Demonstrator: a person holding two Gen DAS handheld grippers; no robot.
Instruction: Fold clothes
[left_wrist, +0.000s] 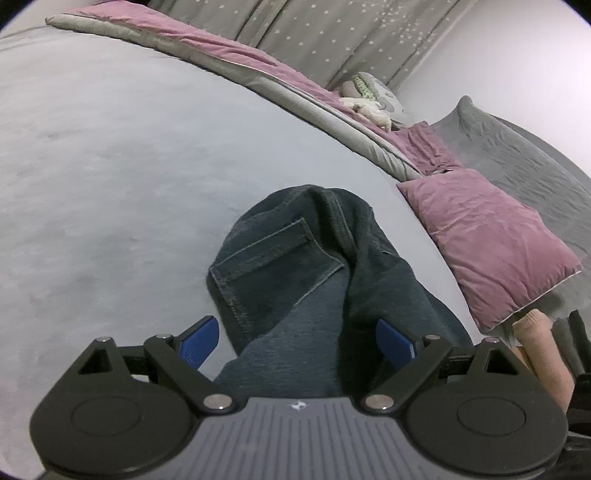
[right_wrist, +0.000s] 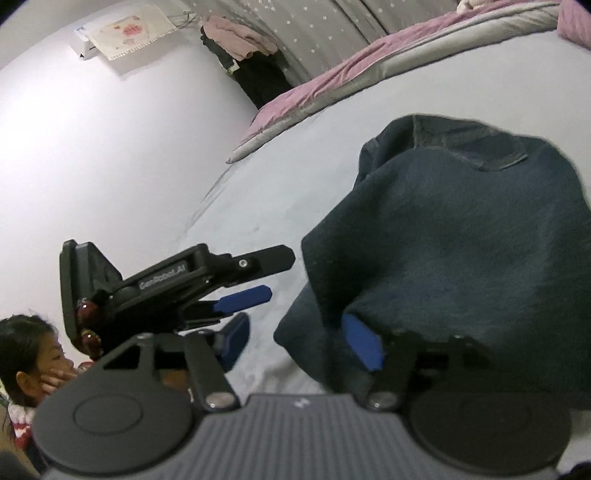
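Dark blue jeans (left_wrist: 314, 266) lie bunched on the pale grey bed (left_wrist: 110, 166), back pocket up. My left gripper (left_wrist: 297, 343) is open wide around the near end of the jeans; its left pad (left_wrist: 201, 341) stands clear of the cloth. In the right wrist view the jeans (right_wrist: 461, 240) are a folded heap that drapes over my right finger. My right gripper (right_wrist: 299, 345) is open, with the cloth's edge in the gap and its left pad (right_wrist: 234, 341) apart from it. The left gripper (right_wrist: 275, 276) shows just left of the heap.
A pink pillow (left_wrist: 491, 243) and a grey pillow (left_wrist: 517, 155) lie to the right of the jeans. A pink and grey quilt (left_wrist: 258, 70) runs along the bed's far side below a starred curtain (left_wrist: 332, 33). A person (right_wrist: 29, 362) sits low at the bed's left edge.
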